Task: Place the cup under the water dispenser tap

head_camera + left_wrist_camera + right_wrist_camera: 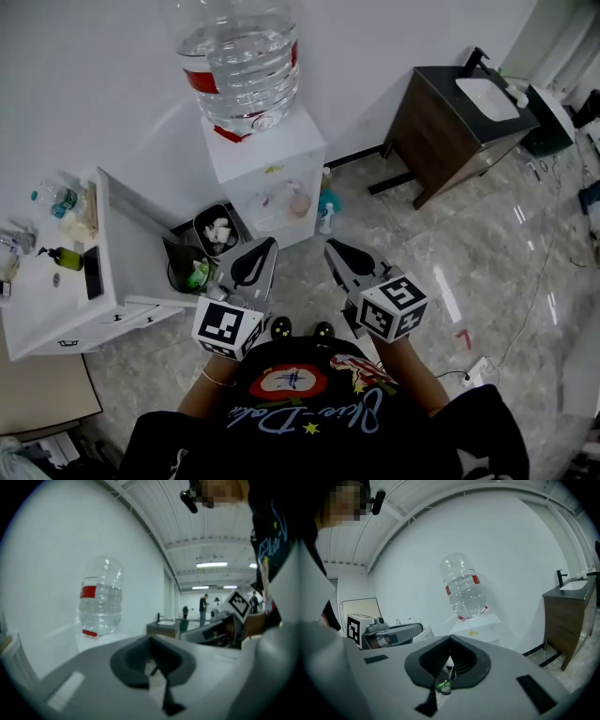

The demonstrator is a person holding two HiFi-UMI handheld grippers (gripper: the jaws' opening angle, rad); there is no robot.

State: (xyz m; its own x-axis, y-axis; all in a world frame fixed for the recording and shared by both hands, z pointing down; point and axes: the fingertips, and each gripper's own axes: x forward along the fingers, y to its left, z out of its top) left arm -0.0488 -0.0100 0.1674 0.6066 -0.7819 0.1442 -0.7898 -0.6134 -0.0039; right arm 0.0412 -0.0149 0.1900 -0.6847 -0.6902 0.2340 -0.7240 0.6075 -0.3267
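Observation:
The white water dispenser [267, 155] stands against the wall, with a big clear bottle [242, 61] with a red label upside down on top. In the recess at its front shows a small pinkish cup [298, 203]; the tap above it is too small to make out. My left gripper [270, 244] and right gripper [330, 246] are held side by side in front of the dispenser, well short of it. Both are shut, with nothing between their jaws. The bottle [100, 597] lies ahead to the left in the left gripper view. In the right gripper view the dispenser [478, 629] is straight ahead.
Two dark bins [216, 232] with rubbish stand on the floor left of the dispenser, beside a white cabinet [56, 300] with bottles on it. A blue spray bottle [325, 214] stands at the dispenser's right. A brown vanity with a sink [459, 122] is further right.

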